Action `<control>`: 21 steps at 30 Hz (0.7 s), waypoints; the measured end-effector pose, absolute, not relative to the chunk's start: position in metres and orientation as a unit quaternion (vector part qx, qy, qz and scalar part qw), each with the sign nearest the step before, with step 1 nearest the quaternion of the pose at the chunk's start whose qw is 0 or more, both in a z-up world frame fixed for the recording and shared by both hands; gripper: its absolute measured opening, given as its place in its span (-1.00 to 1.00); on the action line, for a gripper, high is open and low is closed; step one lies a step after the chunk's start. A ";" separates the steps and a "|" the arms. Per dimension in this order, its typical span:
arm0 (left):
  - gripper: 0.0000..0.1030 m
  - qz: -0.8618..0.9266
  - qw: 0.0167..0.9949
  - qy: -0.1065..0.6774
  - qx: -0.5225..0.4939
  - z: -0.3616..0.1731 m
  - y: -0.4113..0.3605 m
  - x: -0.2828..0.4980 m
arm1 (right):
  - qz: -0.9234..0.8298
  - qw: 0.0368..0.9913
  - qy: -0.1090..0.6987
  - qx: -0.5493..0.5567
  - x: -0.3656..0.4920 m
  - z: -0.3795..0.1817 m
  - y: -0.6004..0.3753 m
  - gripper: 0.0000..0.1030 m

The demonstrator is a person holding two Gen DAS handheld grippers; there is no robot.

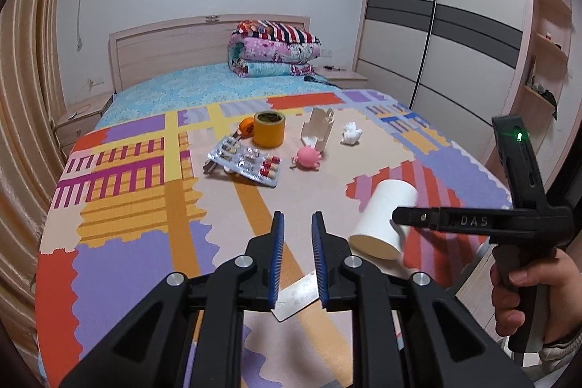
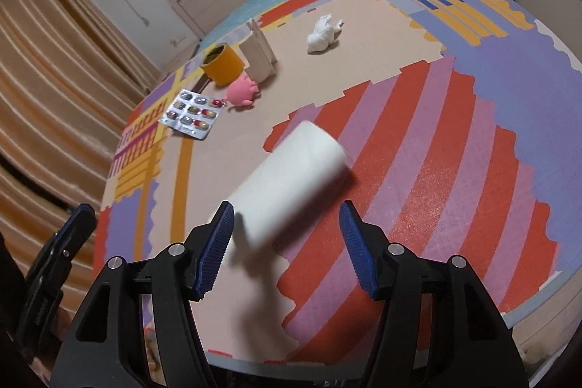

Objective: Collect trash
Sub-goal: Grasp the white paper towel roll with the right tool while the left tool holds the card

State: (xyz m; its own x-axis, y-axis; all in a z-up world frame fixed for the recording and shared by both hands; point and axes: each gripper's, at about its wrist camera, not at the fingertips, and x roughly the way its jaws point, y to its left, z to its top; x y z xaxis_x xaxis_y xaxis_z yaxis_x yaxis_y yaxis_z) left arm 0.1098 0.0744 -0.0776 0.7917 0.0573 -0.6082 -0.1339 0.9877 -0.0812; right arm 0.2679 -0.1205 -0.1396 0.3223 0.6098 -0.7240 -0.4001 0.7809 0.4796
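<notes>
crumpled tissue (image 1: 351, 132) on patchwork mat (image 1: 138, 191) over bed, wardrobe (image 1: 436, 35) beyond, left claw (image 1: 297, 224) and right claw (image 2: 287, 224) apart

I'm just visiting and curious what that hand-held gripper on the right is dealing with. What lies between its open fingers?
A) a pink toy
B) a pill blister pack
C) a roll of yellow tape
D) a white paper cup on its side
D: the right hand-held gripper stands open, and the white paper cup lies tipped on its side between its fingers.
</notes>
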 end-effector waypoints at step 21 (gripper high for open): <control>-0.11 -0.025 0.905 0.422 0.042 -0.139 0.062 0.130 | 0.285 0.859 0.424 -0.026 0.255 -0.144 -0.065 0.56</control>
